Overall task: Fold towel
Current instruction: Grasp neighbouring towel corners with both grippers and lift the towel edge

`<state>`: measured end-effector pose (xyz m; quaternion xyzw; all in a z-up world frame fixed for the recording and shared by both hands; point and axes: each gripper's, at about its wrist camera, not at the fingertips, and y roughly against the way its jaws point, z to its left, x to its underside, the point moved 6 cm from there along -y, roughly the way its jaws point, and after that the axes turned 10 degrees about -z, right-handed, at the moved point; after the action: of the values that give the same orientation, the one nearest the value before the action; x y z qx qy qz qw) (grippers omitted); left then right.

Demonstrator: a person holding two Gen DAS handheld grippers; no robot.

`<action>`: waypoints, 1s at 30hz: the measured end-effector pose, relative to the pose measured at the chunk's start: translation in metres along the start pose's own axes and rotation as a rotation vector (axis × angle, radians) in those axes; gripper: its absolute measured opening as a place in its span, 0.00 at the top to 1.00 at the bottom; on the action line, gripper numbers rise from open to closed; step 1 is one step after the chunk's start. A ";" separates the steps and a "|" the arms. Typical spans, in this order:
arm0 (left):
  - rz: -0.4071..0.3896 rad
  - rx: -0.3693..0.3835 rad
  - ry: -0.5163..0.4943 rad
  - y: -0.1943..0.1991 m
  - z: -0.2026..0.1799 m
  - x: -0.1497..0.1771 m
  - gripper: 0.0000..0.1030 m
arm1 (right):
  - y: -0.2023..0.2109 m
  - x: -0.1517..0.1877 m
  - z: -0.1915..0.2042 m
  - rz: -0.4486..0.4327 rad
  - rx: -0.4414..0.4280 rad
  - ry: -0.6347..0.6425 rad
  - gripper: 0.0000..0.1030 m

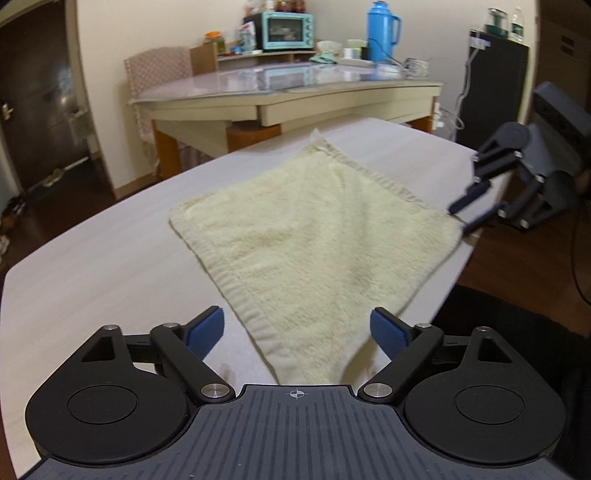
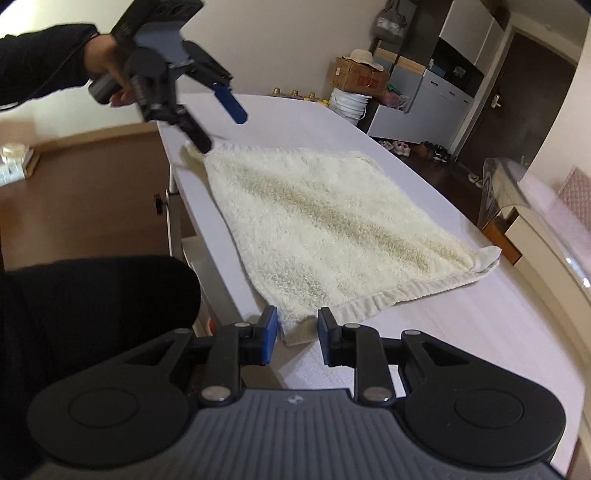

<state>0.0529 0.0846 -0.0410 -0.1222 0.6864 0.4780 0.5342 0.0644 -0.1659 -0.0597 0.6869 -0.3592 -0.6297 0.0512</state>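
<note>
A pale yellow towel (image 1: 314,229) (image 2: 325,221) lies spread flat on a white table (image 1: 110,277) (image 2: 461,332). My left gripper (image 1: 297,326) is open wide, and the towel's near corner lies between its blue pads without touching them. From the right wrist view the left gripper (image 2: 221,123) hovers over the far corner, held by a hand in a dark sleeve. My right gripper (image 2: 296,332) straddles the opposite corner. Its pads stand narrowly apart on either side of the cloth, which still rests on the table. In the left wrist view the right gripper (image 1: 469,210) sits at the table's right edge.
A desk (image 1: 288,96) with a teal oven (image 1: 288,31) and a blue thermos (image 1: 382,31) stands beyond the table. A person's dark-clothed leg (image 2: 92,314) is by the table's near edge. Boxes (image 2: 358,75) and a cabinet (image 2: 432,96) stand at the far end.
</note>
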 end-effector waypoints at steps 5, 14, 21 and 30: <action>0.000 0.067 -0.089 0.007 -0.019 0.004 0.12 | 0.007 0.004 -0.006 0.000 -0.033 -0.102 0.88; 0.042 0.114 -0.272 0.003 -0.046 0.021 0.34 | 0.051 0.005 -0.012 -0.001 -0.060 -0.198 0.88; 0.069 0.107 -0.352 -0.006 -0.053 0.025 0.68 | 0.058 0.012 -0.009 0.014 -0.055 -0.212 0.88; 0.104 0.147 -0.255 0.002 -0.043 0.017 0.94 | 0.055 0.011 -0.007 0.010 -0.065 -0.201 0.88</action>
<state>0.0181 0.0580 -0.0555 0.0146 0.6518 0.4649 0.5990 0.0462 -0.2156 -0.0385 0.6163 -0.3454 -0.7065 0.0406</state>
